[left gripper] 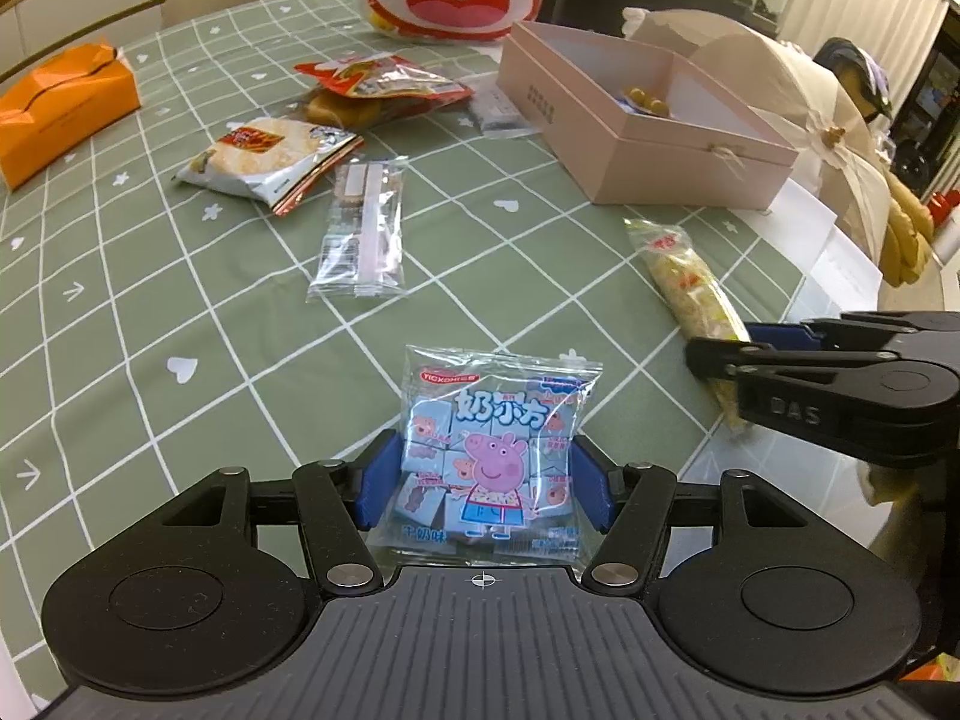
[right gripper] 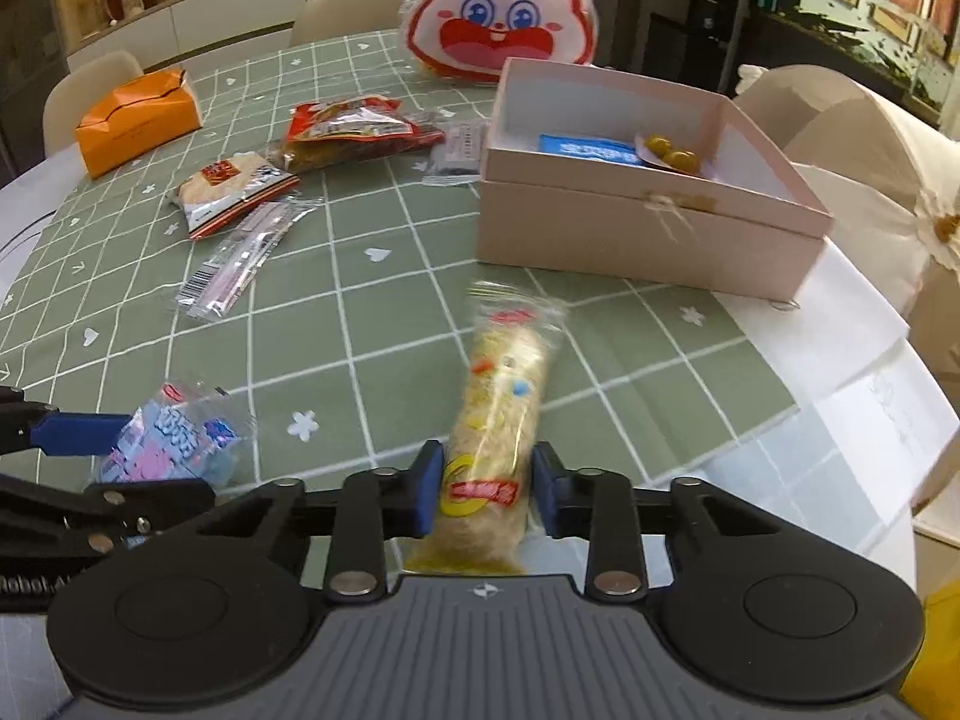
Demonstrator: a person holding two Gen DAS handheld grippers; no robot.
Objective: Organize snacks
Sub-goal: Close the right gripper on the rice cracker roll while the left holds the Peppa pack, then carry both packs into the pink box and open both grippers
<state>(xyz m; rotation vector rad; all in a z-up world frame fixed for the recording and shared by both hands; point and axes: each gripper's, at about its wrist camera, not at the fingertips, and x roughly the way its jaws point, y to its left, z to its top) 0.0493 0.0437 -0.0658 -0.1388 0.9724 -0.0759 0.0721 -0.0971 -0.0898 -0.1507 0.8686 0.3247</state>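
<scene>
Snacks gripped at the desk's (left gripper: 180,312) near edge, left tool (left gripper: 486,483) clamping the blue packet (left gripper: 492,450), right tool (right gripper: 487,495) pinching the roll (right gripper: 498,420): lift both level toward the far-right pink box (right gripper: 630,228).

A matt green cloth (left gripper: 150,312) with a thin white grid covers the tabletop (right gripper: 840,468), whose bare edge looks smooth, pale and slightly glossy. The blue cartoon-pig snack packet (left gripper: 489,456) is glossy clear plastic film that catches the light. The long yellow snack roll (right gripper: 498,414) sits in shiny, crinkled transparent wrap. The pink box (right gripper: 654,228) looks like matt smooth cardboard with a plain white inside. The orange pack (left gripper: 60,108) seems to be creased paper with a soft sheen. Each gripper, left (left gripper: 486,483) and right (right gripper: 486,489), is matt black plastic with blue pads, small shiny metal rivets and a ribbed grey body.
</scene>
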